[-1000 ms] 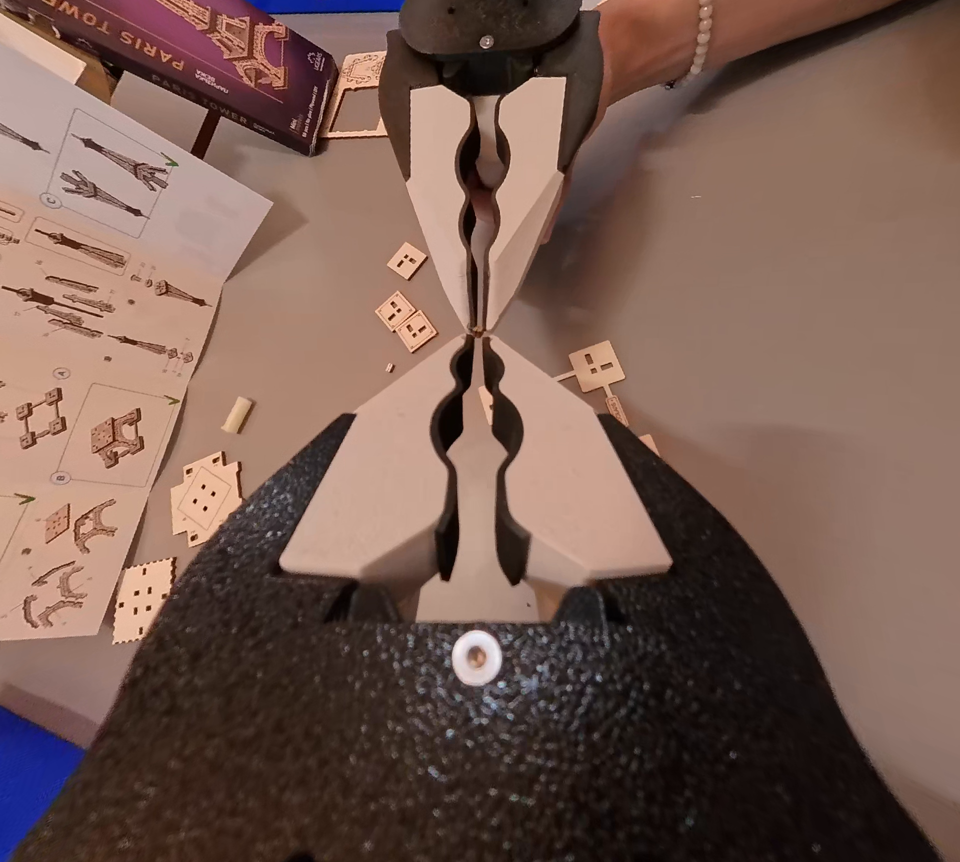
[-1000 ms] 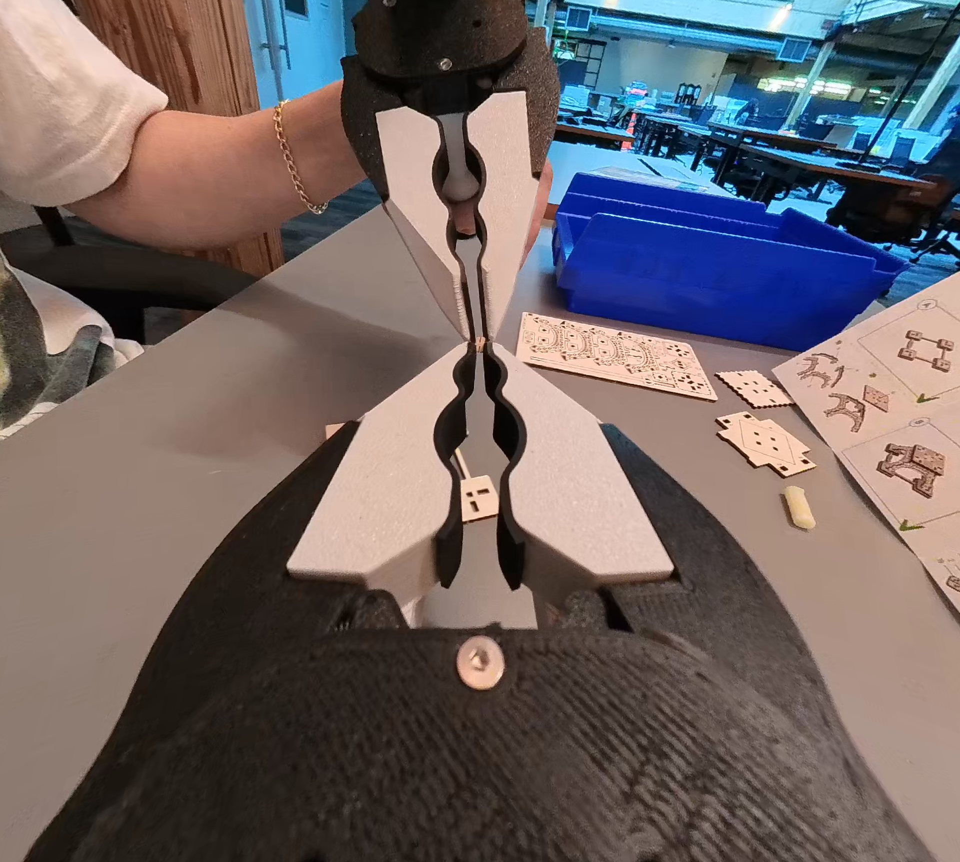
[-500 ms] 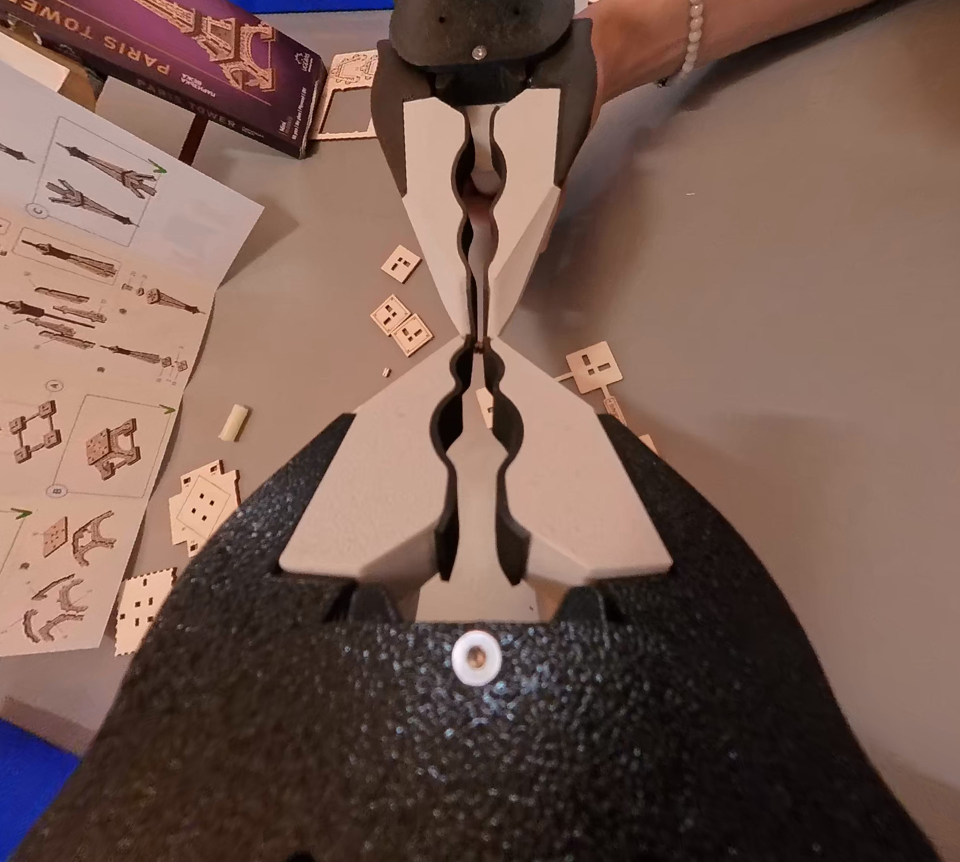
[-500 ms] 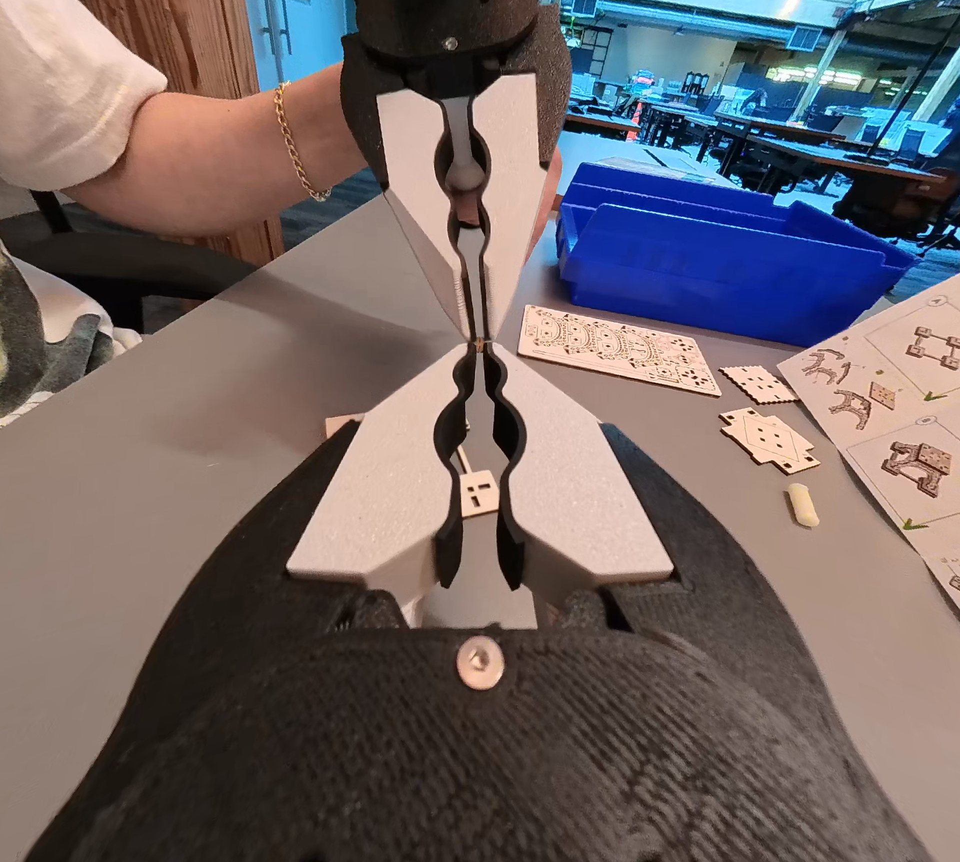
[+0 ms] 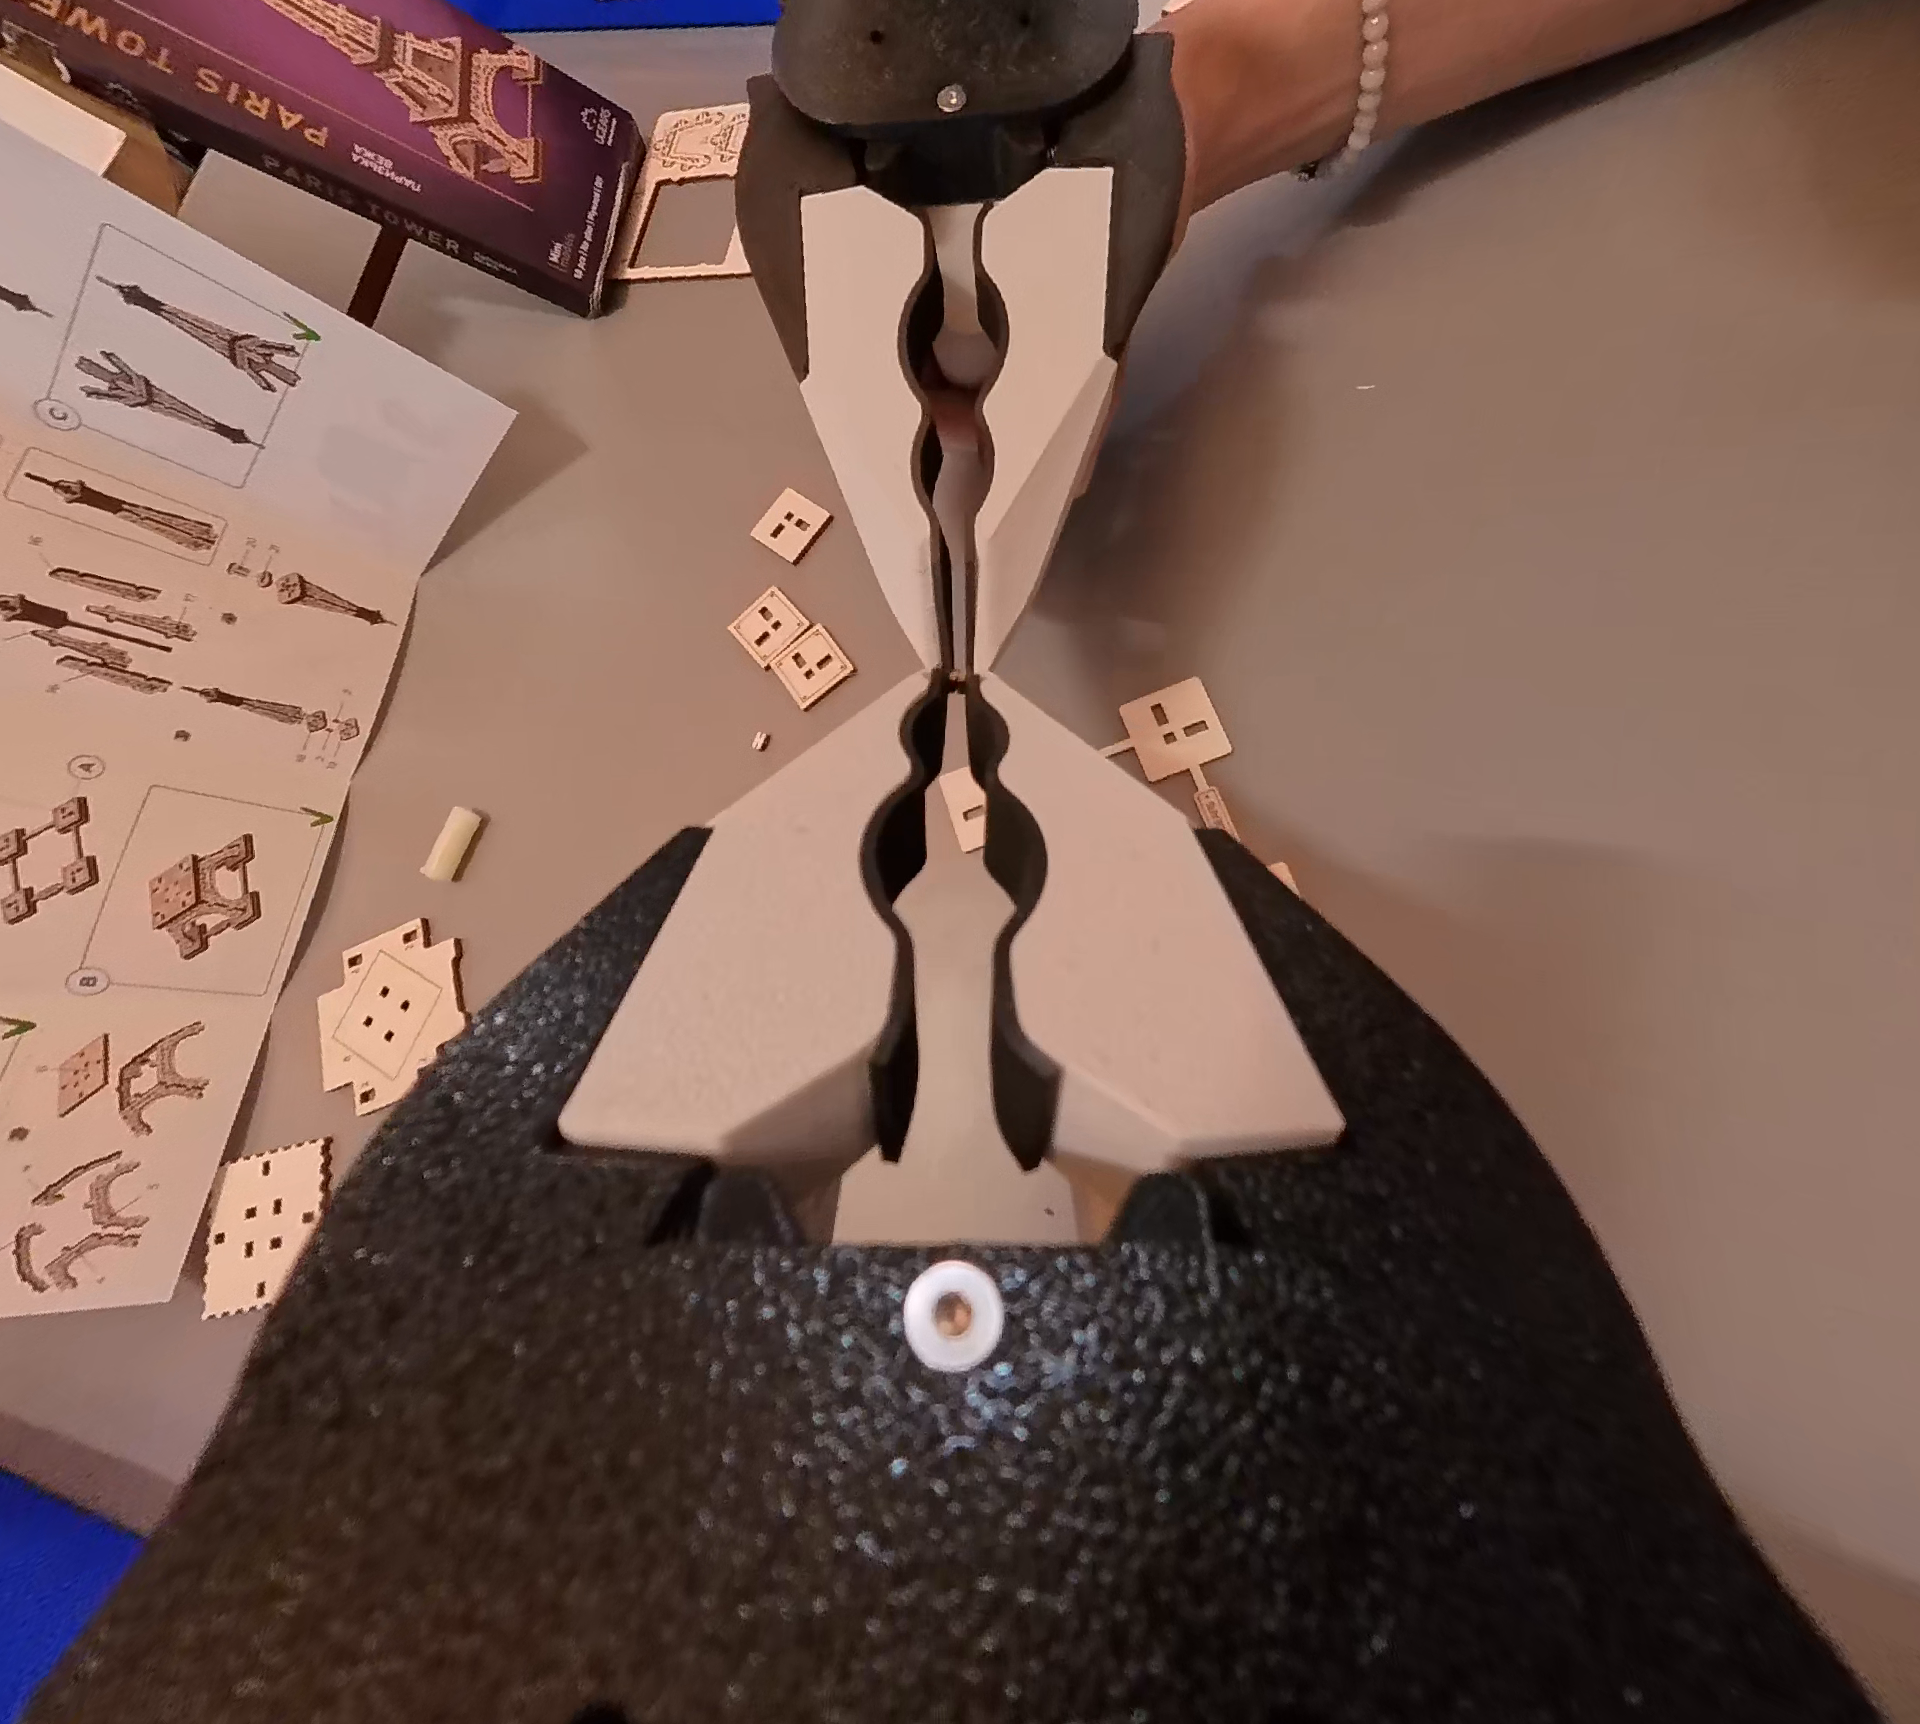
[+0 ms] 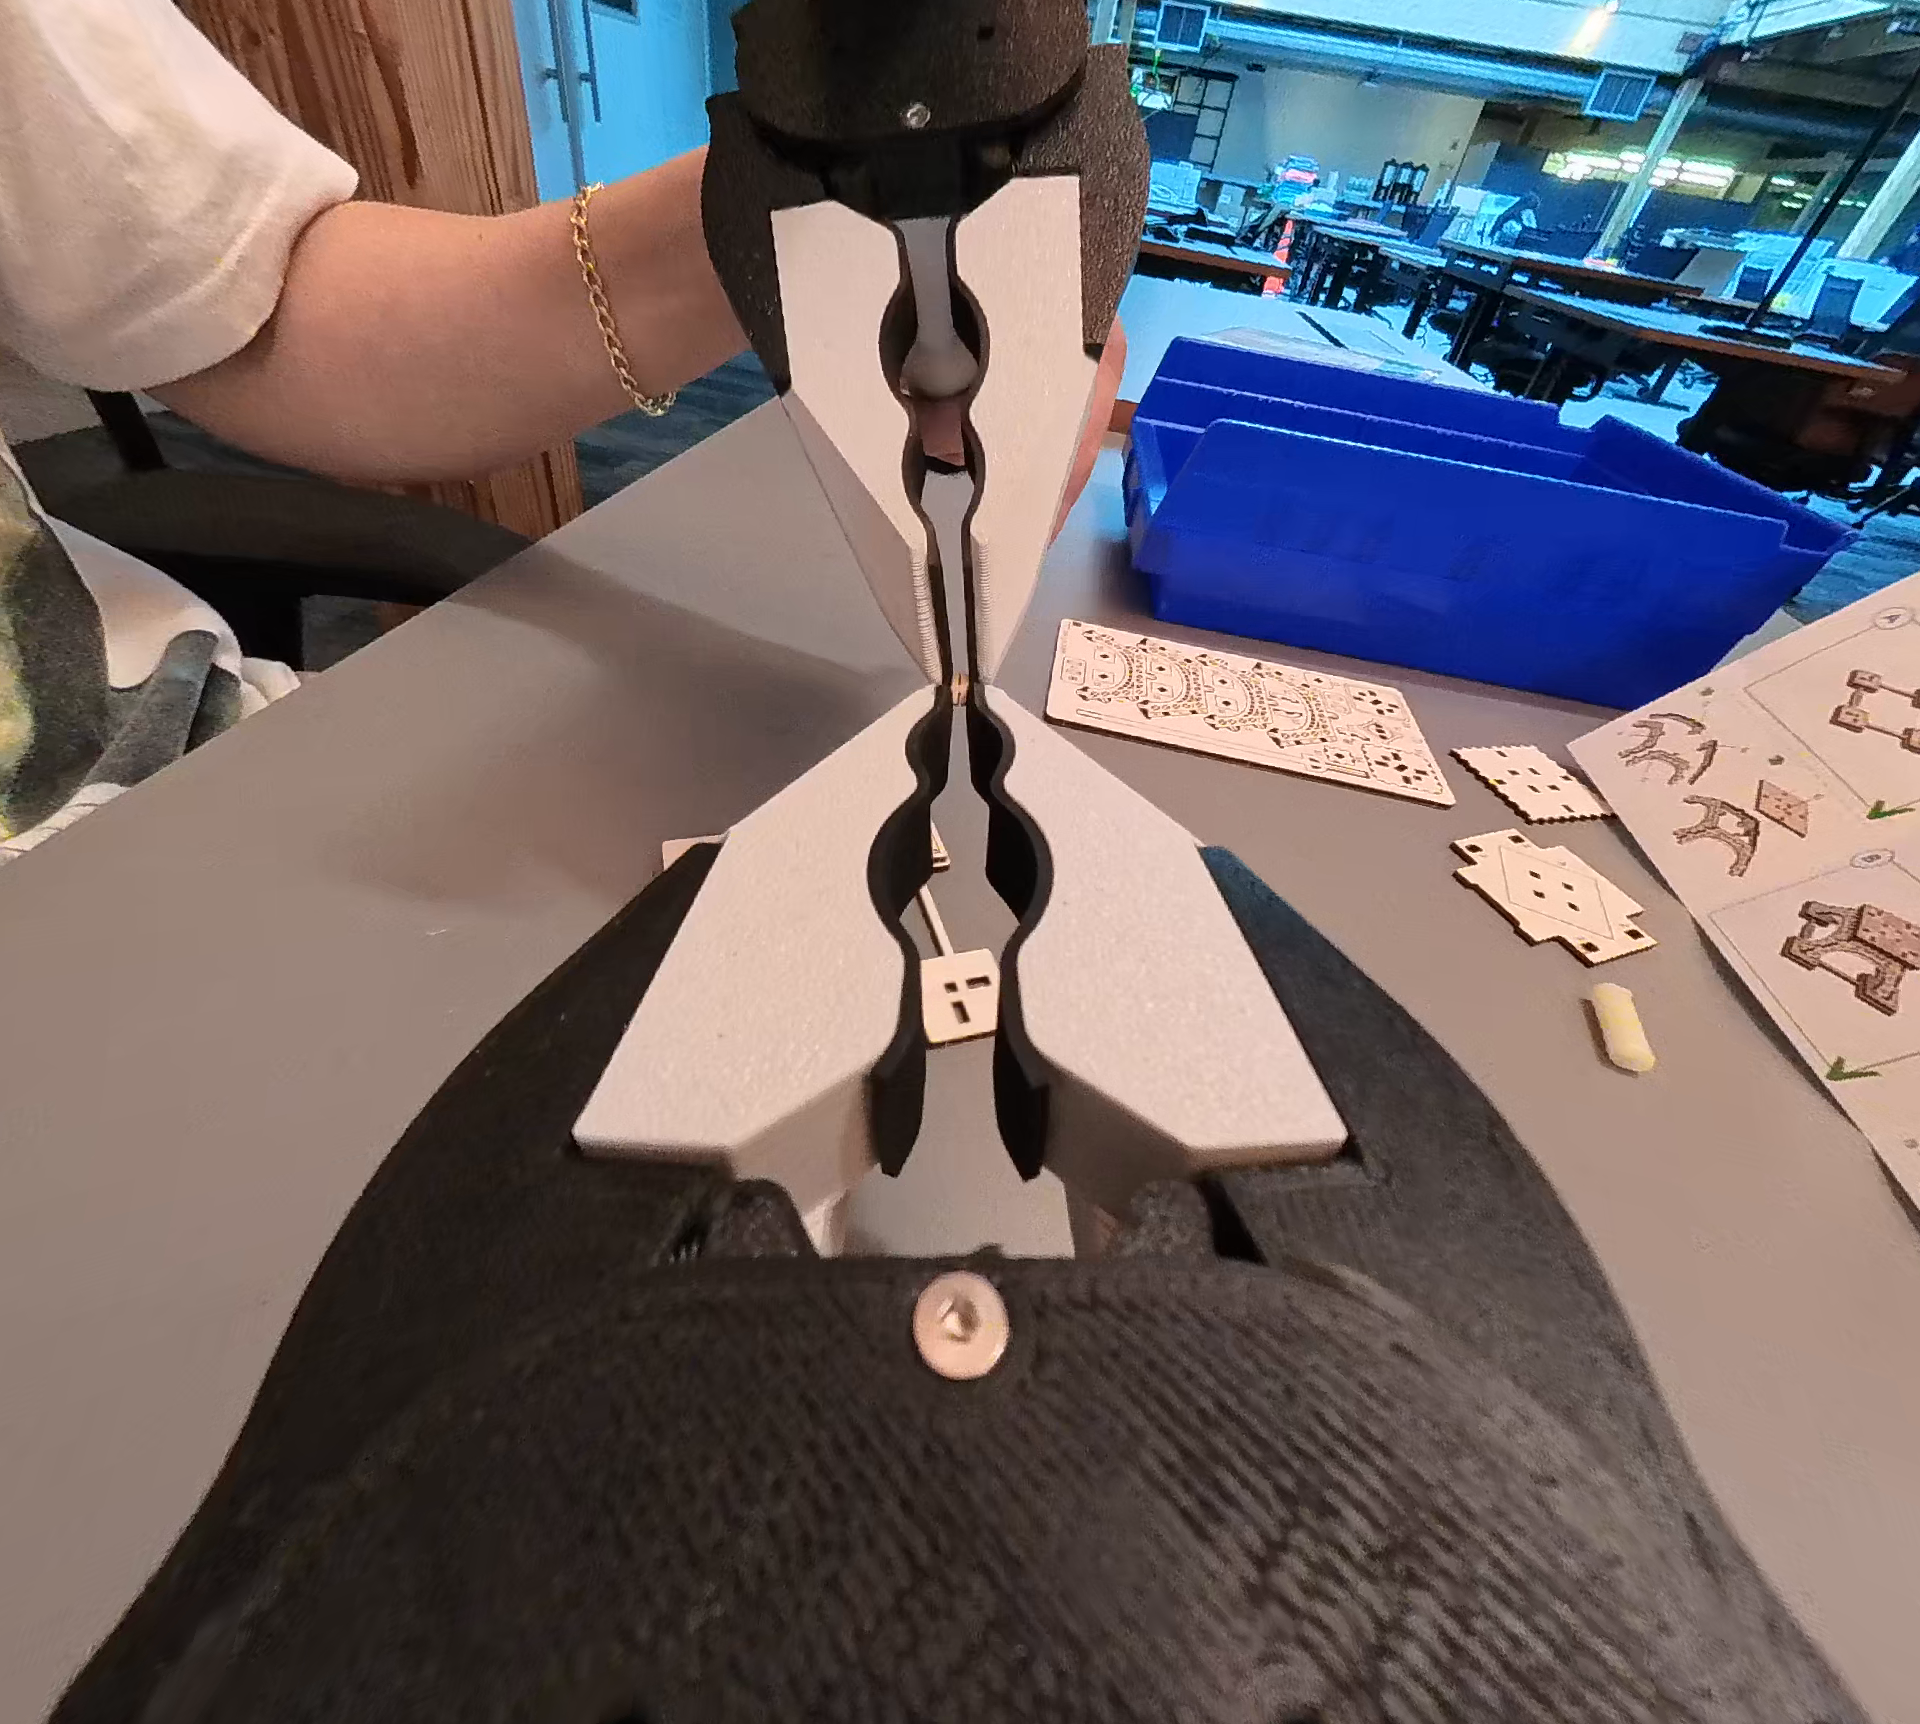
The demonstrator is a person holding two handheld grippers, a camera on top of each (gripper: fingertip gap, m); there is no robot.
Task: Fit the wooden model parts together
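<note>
My two grippers meet tip to tip above the grey table (image 5: 1558,635). A tiny tan wooden part (image 5: 954,675) sits pinched where the tips meet; it also shows in the right wrist view (image 6: 958,689). My left gripper (image 5: 951,687) is shut on its near end. My right gripper (image 5: 951,658) comes in from the far side, shut on the other end. In the right wrist view my right gripper (image 6: 956,706) is below and the left gripper (image 6: 956,675) is opposite. Most of the part is hidden by the fingertips.
Small square wooden pieces (image 5: 790,635) and a piece on a sprue (image 5: 1174,729) lie under the grippers. An instruction sheet (image 5: 156,635), a purple box (image 5: 312,64), a cut wooden sheet (image 6: 1247,718), a blue bin (image 6: 1455,552) and a small white cylinder (image 6: 1621,1030) surround them. Both grippers' tips are close together, under 4 cm apart. From either gripper's tips it is about 20 centimeters to the small white cylinder (image 6: 1621,1030). The left camera catches it too, in the left wrist view (image 5: 455,839).
Both grippers stay tip to tip on the tiny part. The pair has shifted only slightly over the table.
</note>
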